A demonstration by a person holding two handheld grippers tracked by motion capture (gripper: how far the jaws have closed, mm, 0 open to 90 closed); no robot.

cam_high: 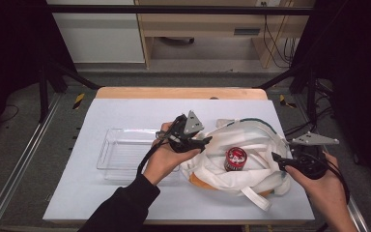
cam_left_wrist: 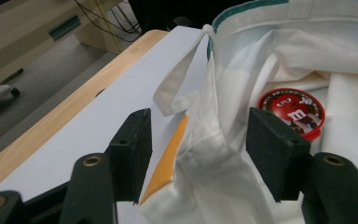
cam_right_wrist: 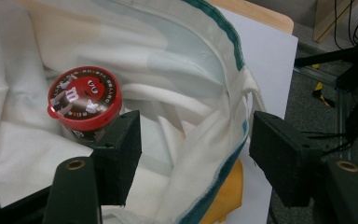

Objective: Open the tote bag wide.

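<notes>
Black fingers (cam_left_wrist: 130,154) of left gripper (cam_left_wrist: 200,154) nearest us, spread astride bag (cam_high: 251,145) rim, not pinching. Right gripper (cam_right_wrist: 196,154) likewise spread over teal hem. We judge cloth bag, right of centre on tabletop (cam_high: 125,116), soft, light, floppy; red-lidded tub (cam_high: 235,158) inside adds weight. Best hold: hemmed rim.

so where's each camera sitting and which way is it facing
High view: above the person's side, facing forward and down on the table; both forearms, left gripper and right gripper show.
Left gripper view: on the left gripper, looking along its jaws at the bag's edge.
Right gripper view: on the right gripper, jaws astride the bag's rim.
All three share the red-lidded can.
</notes>
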